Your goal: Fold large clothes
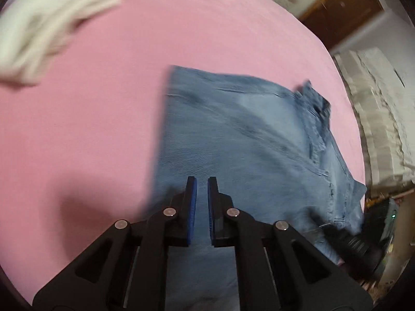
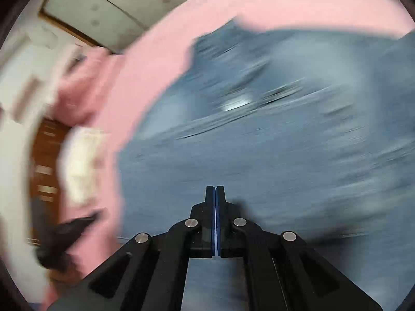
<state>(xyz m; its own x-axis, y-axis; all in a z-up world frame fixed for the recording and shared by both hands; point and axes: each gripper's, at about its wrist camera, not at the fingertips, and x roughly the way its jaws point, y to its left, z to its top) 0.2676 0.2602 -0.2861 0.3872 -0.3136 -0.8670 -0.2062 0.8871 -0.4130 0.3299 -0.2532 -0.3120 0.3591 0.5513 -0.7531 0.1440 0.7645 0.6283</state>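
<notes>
Left wrist view. A pink bedsheet (image 1: 109, 119) fills most of the frame. At about ten o'clock, near the upper left edge, lies a blurred heap of white cloth (image 1: 49, 23), well apart from everything else. From the centre out toward three o'clock lies a pair of blue jeans (image 1: 238, 134), folded flat on the sheet with a straight folded edge on its left side and seams and a frayed pocket area toward the right. At six o'clock the left gripper (image 1: 202, 181) points down over the near end of the jeans; its blue-padded jaws stand almost together with only a thin slit between them, and nothing is pinched in that slit. At four o'clock a dark blurred shape lies over the jeans' right edge; what it is cannot be told. Beyond the bed, at one to three o'clock, stand a brown wooden door (image 1: 345, 7) and a pale quilted cover (image 1: 381, 108).

Right wrist view, heavily motion-blurred. At nine o'clock are a brown wooden panel (image 2: 46, 155) and a pale blurred patch; a dark shape sits at eight o'clock. The pink sheet (image 2: 160, 59) curves from eight through twelve o'clock. The jeans (image 2: 285, 142) fill the centre and right. At six o'clock the right gripper (image 2: 215, 188) has its jaws pressed fully together over the denim, gripping nothing.
</notes>
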